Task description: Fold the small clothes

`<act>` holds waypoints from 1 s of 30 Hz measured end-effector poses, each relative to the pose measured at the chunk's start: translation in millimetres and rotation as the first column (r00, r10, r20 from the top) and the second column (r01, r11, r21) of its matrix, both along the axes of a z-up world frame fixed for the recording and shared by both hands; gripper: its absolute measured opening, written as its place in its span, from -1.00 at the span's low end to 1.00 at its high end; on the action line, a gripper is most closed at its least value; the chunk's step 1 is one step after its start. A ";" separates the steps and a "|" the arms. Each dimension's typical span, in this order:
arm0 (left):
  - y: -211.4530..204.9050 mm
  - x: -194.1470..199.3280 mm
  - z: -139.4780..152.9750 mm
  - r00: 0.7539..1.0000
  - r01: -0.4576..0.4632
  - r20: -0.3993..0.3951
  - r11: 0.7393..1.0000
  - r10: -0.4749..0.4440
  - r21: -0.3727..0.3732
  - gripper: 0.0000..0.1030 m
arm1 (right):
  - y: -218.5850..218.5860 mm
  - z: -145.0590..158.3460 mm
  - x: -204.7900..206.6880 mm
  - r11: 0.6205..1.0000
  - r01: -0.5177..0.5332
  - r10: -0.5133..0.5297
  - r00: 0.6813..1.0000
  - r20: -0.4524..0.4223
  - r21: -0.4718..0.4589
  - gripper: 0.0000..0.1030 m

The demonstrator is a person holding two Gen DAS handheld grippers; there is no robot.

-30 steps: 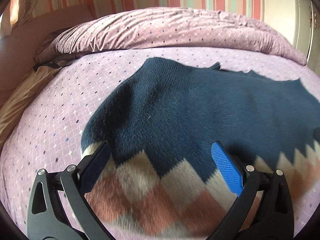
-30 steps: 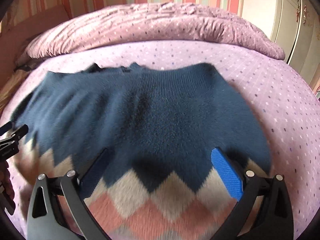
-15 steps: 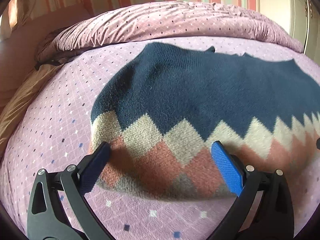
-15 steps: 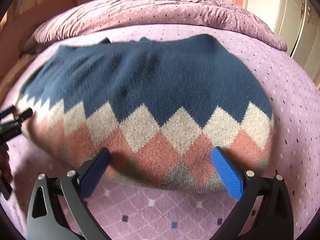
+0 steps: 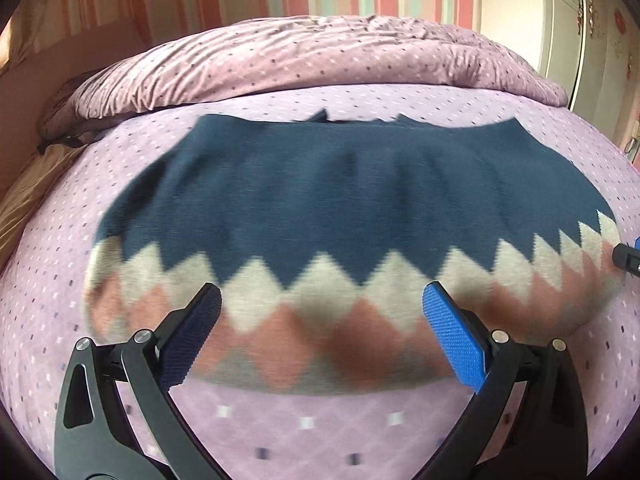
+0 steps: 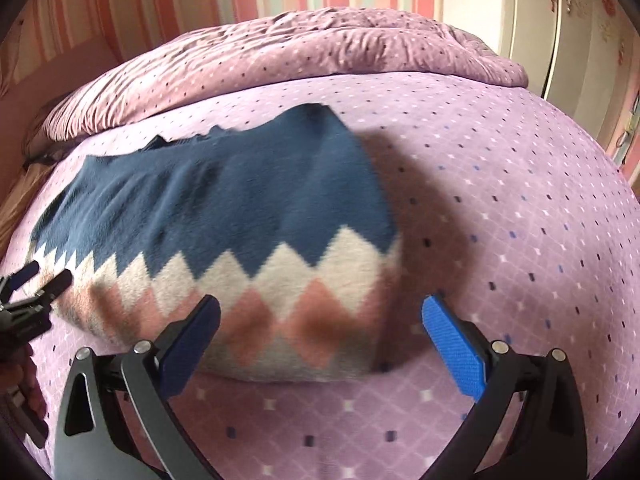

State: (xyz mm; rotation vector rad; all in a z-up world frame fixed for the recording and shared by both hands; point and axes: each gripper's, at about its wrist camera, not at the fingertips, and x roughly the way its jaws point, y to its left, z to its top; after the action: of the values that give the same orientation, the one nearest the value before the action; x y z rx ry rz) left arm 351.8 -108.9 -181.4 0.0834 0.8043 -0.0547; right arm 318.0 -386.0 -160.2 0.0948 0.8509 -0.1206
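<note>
A small knitted sweater (image 5: 340, 200) lies flat on the purple bedsheet (image 5: 312, 432), navy at the far side with a white, pink and grey zigzag band along its near edge. My left gripper (image 5: 322, 326) hangs open just above that near edge, nothing between its blue pads. In the right wrist view the sweater (image 6: 240, 208) sits left of centre and my right gripper (image 6: 320, 328) stands open over its near right corner, holding nothing. The left gripper's tips (image 6: 36, 280) show at that view's left edge, and a tip of the right gripper (image 5: 626, 254) at the left view's right edge.
A rumpled purple duvet (image 5: 320, 56) is piled along the far side of the bed, before a striped wall. A tan pillow (image 5: 24, 184) lies at the far left. White cupboard doors (image 6: 568, 32) stand at the right. A hand (image 6: 24, 384) shows at the lower left.
Both grippers have pulled back toward me and away from the sweater, so its patterned near edge and the bare sheet in front now show. Both stayed open throughout.
</note>
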 end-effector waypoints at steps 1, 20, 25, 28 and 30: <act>-8.6 -0.3 -1.1 1.000 0.009 0.001 1.000 -0.009 0.005 0.94 | -4.4 -0.5 -1.4 1.000 0.002 -0.002 1.000 -0.001 0.004 0.96; -35.8 8.6 -34.2 0.997 0.013 -0.078 0.993 -0.004 0.115 0.94 | -40.7 -19.4 1.8 0.977 -0.003 0.014 0.999 -0.050 0.213 0.96; -36.7 12.0 -35.4 0.996 0.012 -0.087 0.993 -0.001 0.122 0.94 | -48.2 -31.5 14.0 0.948 -0.005 0.037 0.995 -0.095 0.319 0.12; -36.3 12.7 -36.0 0.996 0.012 -0.089 0.993 -0.002 0.114 0.94 | -47.1 -38.1 21.1 0.926 -0.013 0.063 0.991 -0.120 0.378 0.12; -35.4 13.2 -36.6 0.996 0.012 -0.090 0.994 -0.002 0.109 0.94 | -47.2 -43.1 24.0 0.901 -0.011 0.076 0.988 -0.133 0.433 0.16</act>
State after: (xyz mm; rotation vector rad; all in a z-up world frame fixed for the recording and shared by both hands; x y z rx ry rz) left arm 365.0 -144.2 -217.9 0.1891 0.8965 -0.0210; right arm 342.1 -433.2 -203.3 0.4895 1.0163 0.1081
